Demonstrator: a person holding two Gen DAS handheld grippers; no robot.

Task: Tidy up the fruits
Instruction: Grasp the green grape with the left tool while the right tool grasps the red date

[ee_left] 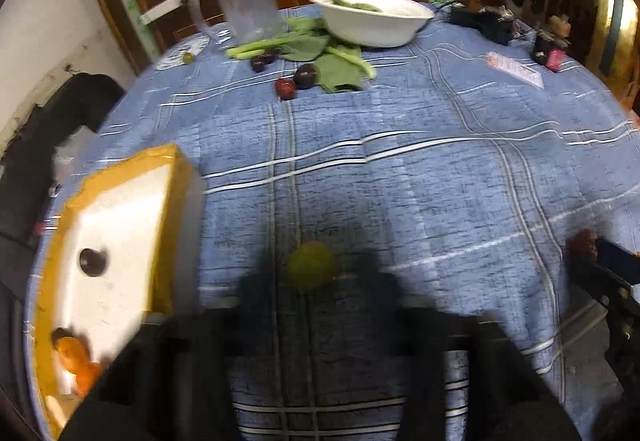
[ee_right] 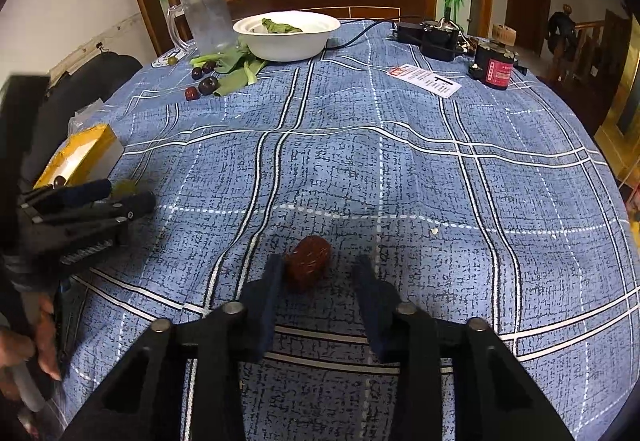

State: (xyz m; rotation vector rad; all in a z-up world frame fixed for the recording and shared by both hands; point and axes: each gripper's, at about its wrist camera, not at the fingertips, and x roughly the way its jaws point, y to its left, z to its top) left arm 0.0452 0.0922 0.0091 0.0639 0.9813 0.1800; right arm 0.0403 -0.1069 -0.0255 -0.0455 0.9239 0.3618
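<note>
A dark plum point(ee_left: 93, 262) and orange fruits point(ee_left: 76, 361) already lie in the yellow-rimmed box point(ee_left: 120, 177) at the table's left edge. The left gripper point(ee_left: 312, 277), blurred, seems to straddle a green fruit point(ee_left: 311, 264) unclenched. The right gripper point(ee_right: 316, 269) stands spread around a red date point(ee_right: 308, 261). Plums point(ee_right: 208, 84) wait by the white bowl point(ee_right: 286, 41); mid-table lies open.

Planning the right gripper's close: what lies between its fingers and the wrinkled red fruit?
Nothing: in the right wrist view, the wrinkled red fruit touches the right gripper's left finger; only bare blue cloth elsewhere.
</note>
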